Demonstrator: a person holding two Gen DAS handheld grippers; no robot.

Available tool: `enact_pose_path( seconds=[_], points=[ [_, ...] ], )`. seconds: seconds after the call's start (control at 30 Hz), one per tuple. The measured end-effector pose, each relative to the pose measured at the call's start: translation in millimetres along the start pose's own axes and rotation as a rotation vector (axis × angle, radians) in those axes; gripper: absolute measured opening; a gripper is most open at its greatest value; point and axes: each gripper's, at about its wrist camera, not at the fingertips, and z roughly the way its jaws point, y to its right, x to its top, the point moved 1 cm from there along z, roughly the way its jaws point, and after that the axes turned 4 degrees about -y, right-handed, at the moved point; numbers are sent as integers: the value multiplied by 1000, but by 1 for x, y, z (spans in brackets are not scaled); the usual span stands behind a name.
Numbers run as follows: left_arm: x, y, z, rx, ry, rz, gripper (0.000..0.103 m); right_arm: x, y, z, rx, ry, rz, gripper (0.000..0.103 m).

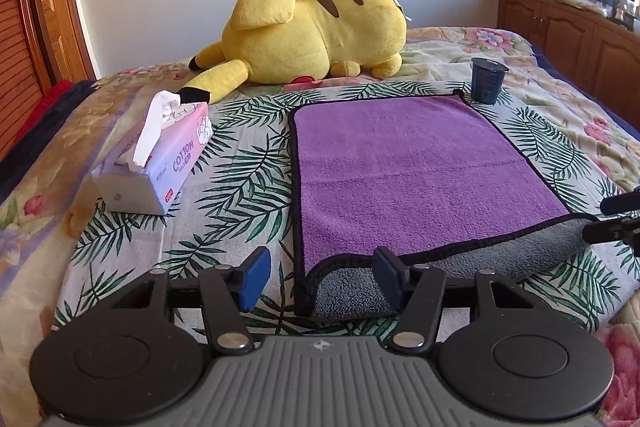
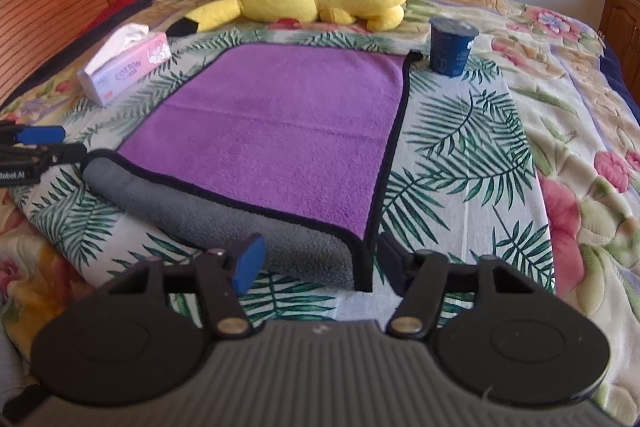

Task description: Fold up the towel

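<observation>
I'm in a home bedroom: a bed (image 1: 460, 43) under a floral quilt, 1 yellow plush toy (image 1: 316, 31), wooden cabinets (image 1: 568, 27) alongside.

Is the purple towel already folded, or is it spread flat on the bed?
Mostly spread flat. The purple towel lies open; only its near edge is turned up, showing the grey underside. Both grippers are open beside that edge.

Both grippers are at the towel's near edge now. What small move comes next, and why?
Probably close both: the left gripper and right gripper are open, straddling the near corners of the purple towel, whose near edge curls up showing grey.
</observation>
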Motion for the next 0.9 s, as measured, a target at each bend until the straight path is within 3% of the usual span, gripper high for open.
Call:
enact_pose_path(
  seconds=[0.27, 0.47, 0.9],
  points=[
    [0, -11, 13, -41, -32, -53, 30, 1, 12, 13, 15, -44, 40, 57],
    [-4, -5, 19, -81, -72, -26, 23, 0, 14, 17, 55, -68, 55, 55],
    [-9, 0, 19, -81, -74, 2, 14, 2, 16, 13, 101, -68, 41, 35]
  ],
)
